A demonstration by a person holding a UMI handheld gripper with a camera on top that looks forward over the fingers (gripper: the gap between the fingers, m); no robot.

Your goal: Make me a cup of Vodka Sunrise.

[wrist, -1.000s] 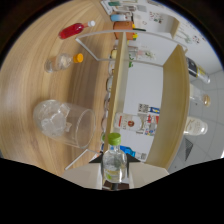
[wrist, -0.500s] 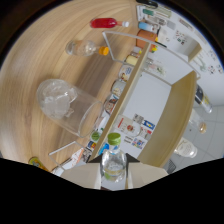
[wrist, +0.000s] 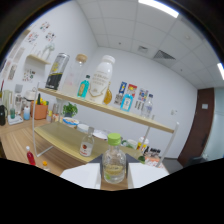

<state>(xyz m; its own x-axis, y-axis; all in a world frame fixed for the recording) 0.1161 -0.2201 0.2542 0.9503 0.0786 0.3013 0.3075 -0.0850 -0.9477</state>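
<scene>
Right now we are pinching a small clear plastic bottle with a light green cap (wrist: 114, 159) between our pale fingers (wrist: 82, 176), both pressing on its sides, so our gripper (wrist: 114, 177) is closing on it. Pale yellowish liquid is sitting in its lower part. Just beyond the fingers, a small clear glass bottle with a red label (wrist: 86, 144) is standing on a light wooden shelf (wrist: 60, 135). Farther beyond, on the upper wooden shelf (wrist: 95, 106), we are seeing a tall white bottle (wrist: 101, 78), a small teal bottle (wrist: 83, 86) and a dark blender jar (wrist: 56, 71). Off to the left of the fingers, a red-capped bottle (wrist: 31, 155) is standing low.
</scene>
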